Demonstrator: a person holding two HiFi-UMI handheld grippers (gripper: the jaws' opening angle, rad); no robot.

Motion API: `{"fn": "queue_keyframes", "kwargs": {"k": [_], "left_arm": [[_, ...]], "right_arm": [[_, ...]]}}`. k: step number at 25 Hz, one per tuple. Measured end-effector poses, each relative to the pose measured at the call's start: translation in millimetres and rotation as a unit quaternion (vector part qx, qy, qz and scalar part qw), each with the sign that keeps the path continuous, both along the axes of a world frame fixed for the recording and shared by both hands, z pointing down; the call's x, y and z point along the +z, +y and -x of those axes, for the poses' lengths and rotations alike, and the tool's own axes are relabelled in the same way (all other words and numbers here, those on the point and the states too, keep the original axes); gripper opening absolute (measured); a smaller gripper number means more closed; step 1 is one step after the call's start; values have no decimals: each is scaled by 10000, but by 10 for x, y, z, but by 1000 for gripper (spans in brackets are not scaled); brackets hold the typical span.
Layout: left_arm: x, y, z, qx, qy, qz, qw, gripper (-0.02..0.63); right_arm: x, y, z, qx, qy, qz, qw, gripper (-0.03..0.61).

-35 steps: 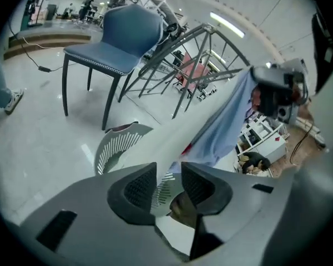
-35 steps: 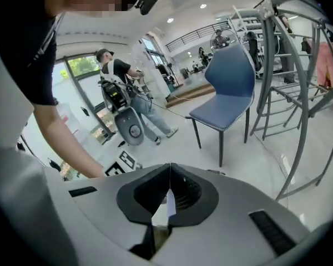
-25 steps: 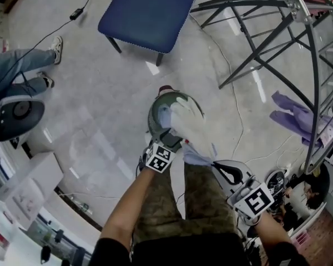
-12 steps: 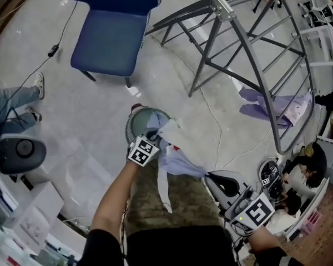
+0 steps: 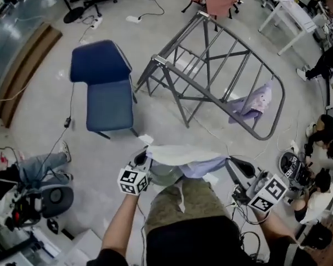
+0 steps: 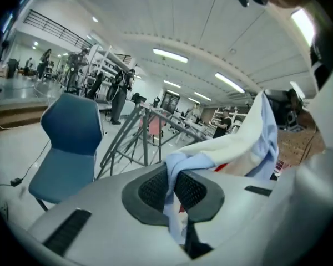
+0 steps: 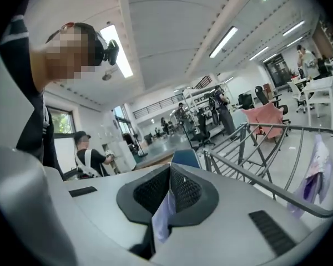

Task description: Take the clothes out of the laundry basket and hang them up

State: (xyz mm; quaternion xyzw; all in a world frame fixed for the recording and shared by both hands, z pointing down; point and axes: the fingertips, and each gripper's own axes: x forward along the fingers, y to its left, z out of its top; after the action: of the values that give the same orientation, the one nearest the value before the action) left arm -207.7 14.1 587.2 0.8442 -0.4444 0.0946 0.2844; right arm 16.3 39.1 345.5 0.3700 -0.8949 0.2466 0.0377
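Above the laundry basket (image 5: 162, 174) at 6 o'clock, the shirt (image 5: 186, 155), now lifted out, spans the left gripper (image 5: 143, 158), just clamped onto it, and the right gripper (image 5: 233, 165), also pinching it, ready for the rack (image 5: 211, 87) at 1 o'clock.

The right gripper (image 7: 170, 187) had its dark ribbed fingers (image 7: 150, 193) pressed together on a thin edge of pale blue cloth (image 7: 162, 214), which hung down out of the pinch. Beyond them to the right stood a grey drying rack (image 7: 250, 177) with a purple garment (image 7: 313, 177) draped over its rail. The top of a blue chair (image 7: 187, 157) showed just above the fingertips.
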Motion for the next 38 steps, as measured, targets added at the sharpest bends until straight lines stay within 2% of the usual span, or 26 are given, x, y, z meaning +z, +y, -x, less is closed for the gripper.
{"fn": "queue_keyframes", "kwargs": {"k": [7,12,16,20,24,28,33,38], "left_arm": [[-1782,-608,81,-439,387,-951,9937,8],[-2775,-976,-274,-519,334,-1514,9865,8],[-3393,-1450,-550,-732,343,-1685,9824,8],[-3791,-1978,-898,-1045,406,-1777,9777,8],[-4046,-2272,-1112,-1252,233,-2048,9705,8],[-4457,-2777,-1405,-1439,108,-2349,9612,8],[-4911,-3302,-1675,-1331,-319,-2718,9526,8],[-5131,-3678,-1889,-1183,-223,-2815,9520,8]], "right_arm": [[-976,-173,-551,688,-634,-798,9924,0],[-1480,-366,-1163,1013,-927,-1287,9821,0],[-1765,-745,-1543,889,-1123,-1519,9780,0],[-1937,-1216,-1884,533,-1217,-1498,9797,0],[-2025,-1442,-2049,168,-1336,-1629,9774,0],[-2275,-1912,-2295,-80,-1336,-1857,9734,0],[-2511,-2324,-2374,-126,-1332,-2101,9685,0],[-2674,-2514,-2377,57,-1410,-2226,9647,0]]}}
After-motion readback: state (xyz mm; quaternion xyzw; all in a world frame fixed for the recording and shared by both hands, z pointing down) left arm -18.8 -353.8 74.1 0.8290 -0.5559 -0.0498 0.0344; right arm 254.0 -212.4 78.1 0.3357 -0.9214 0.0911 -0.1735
